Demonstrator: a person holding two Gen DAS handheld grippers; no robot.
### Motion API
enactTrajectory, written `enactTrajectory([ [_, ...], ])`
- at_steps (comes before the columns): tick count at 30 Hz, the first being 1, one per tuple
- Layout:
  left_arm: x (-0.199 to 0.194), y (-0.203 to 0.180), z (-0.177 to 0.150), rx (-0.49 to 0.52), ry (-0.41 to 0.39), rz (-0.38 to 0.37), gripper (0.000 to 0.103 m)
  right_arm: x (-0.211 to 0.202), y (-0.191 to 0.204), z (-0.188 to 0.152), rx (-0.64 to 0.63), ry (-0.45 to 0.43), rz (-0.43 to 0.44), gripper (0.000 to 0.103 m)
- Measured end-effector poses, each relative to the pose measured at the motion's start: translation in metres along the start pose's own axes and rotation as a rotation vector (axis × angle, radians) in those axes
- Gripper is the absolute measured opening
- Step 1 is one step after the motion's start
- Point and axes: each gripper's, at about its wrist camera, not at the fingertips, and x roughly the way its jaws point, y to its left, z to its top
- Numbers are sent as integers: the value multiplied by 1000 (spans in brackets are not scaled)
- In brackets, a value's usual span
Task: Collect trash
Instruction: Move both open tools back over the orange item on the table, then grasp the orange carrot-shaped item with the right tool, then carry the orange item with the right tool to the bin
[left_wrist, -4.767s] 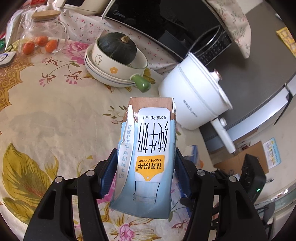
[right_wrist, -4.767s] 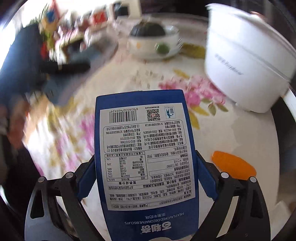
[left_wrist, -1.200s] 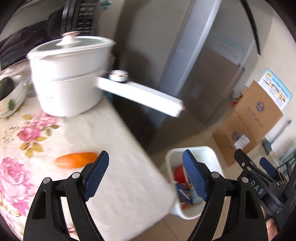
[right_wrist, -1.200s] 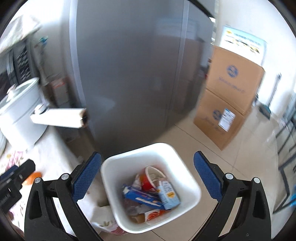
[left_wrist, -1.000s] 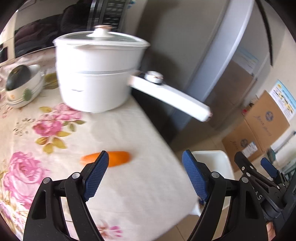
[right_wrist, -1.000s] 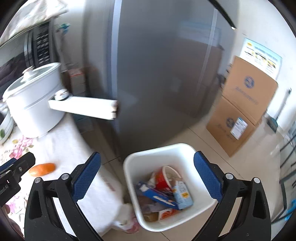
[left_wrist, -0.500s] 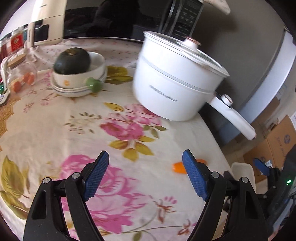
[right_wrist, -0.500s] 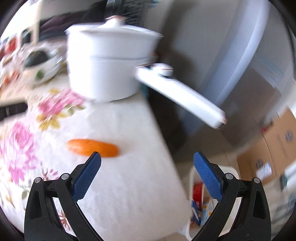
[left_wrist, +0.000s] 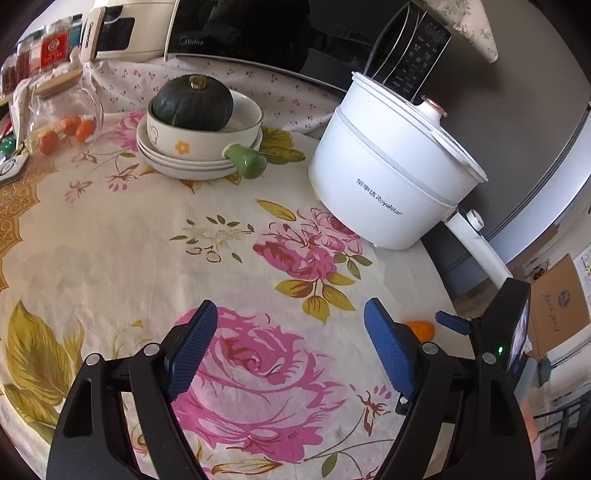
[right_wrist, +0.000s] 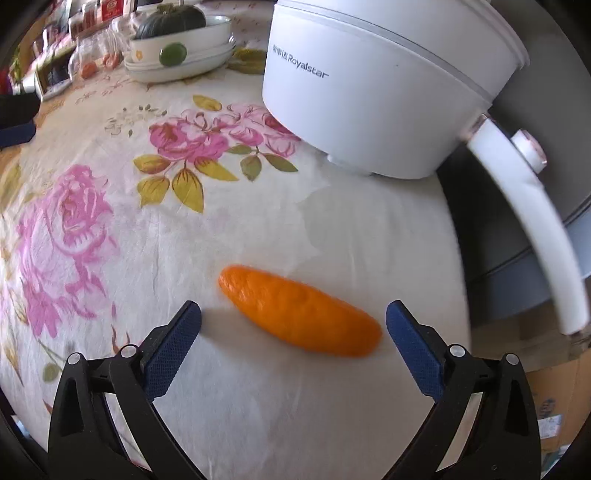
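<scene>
An orange, elongated peel-like piece (right_wrist: 299, 312) lies on the flowered tablecloth (right_wrist: 110, 206) near the table's right edge. My right gripper (right_wrist: 293, 321) hangs just above it, jaws closing. The piece lies between the blue pads (right_wrist: 173, 343), which do not touch it. In the left wrist view only the tip of the orange piece (left_wrist: 421, 326) shows behind a finger. My left gripper (left_wrist: 290, 314) is open and empty over a pink rose print. The right gripper's blue fingertip (left_wrist: 448, 321) pokes in from the right.
A white electric pot (left_wrist: 391, 177) with a long handle (right_wrist: 532, 221) stands just behind the orange piece. Farther back are stacked bowls (left_wrist: 199, 158) holding a green pumpkin (left_wrist: 192, 103), and a glass jar (left_wrist: 62, 118). The table edge and cardboard boxes (left_wrist: 557, 310) are at the right.
Both grippers, empty, swung from the white bin on the floor back over the table. The right one dropped toward the orange piece, which now lies between its fingers.
</scene>
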Motion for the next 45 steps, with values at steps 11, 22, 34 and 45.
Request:
enactTrajectory([
  [11,2,-9,0,31,-1,-37,80,-9,16,1,83,2,85,15],
  [22,-16,-30,-12,120,-94,2,80,-56,4,-11,187,-115,127,10],
  [34,-33,-69,-22,216,-170,3,80,-121,-37,-19,318,-307,47,10],
  [45,-23,-128,-40,278,-157,-50,80,-159,-140,-86,580,-351,-206,10],
])
